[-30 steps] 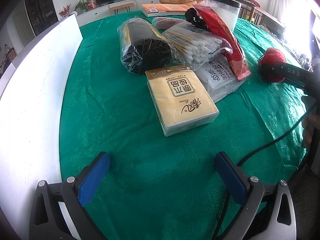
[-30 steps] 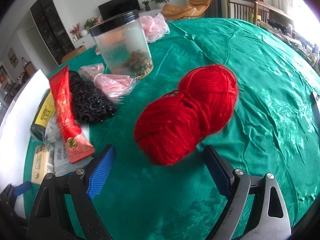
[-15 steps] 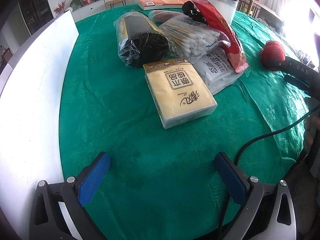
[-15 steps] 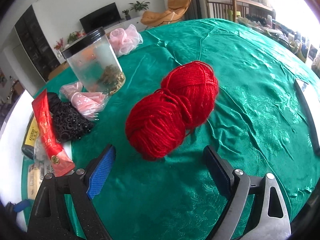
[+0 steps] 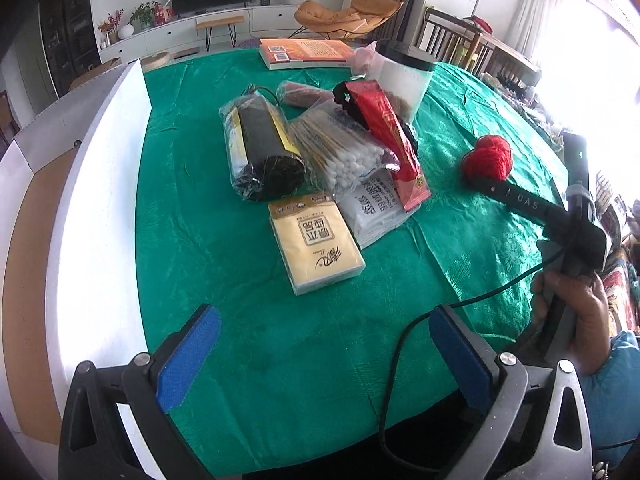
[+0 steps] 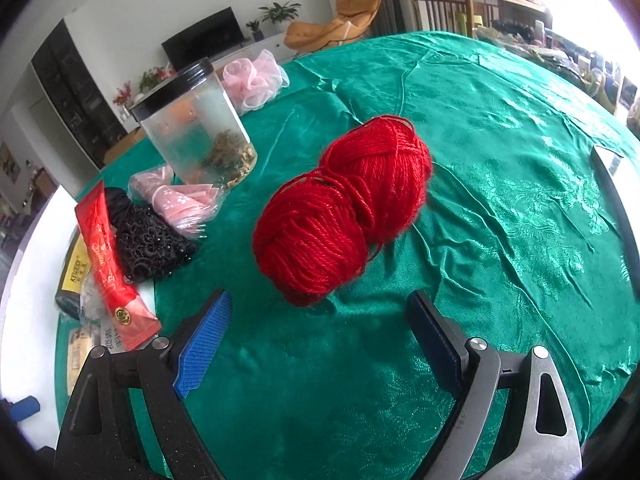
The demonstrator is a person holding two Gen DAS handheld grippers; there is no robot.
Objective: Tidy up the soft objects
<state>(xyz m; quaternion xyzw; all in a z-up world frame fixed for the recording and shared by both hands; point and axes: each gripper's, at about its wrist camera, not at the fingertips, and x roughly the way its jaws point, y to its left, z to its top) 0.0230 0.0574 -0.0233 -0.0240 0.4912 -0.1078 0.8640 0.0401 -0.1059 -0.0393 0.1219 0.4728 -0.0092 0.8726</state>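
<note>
Gaping wide, the right gripper hovers just short of the red yarn ball lying on the green tablecloth; a hand grips its "DAS" handle. The left gripper is equally spread, holding nothing, well back from the yellow tissue pack. A black-lidded clear jar holds brownish clumps. The black roll's yellow label reads "KEUSEN".
</note>
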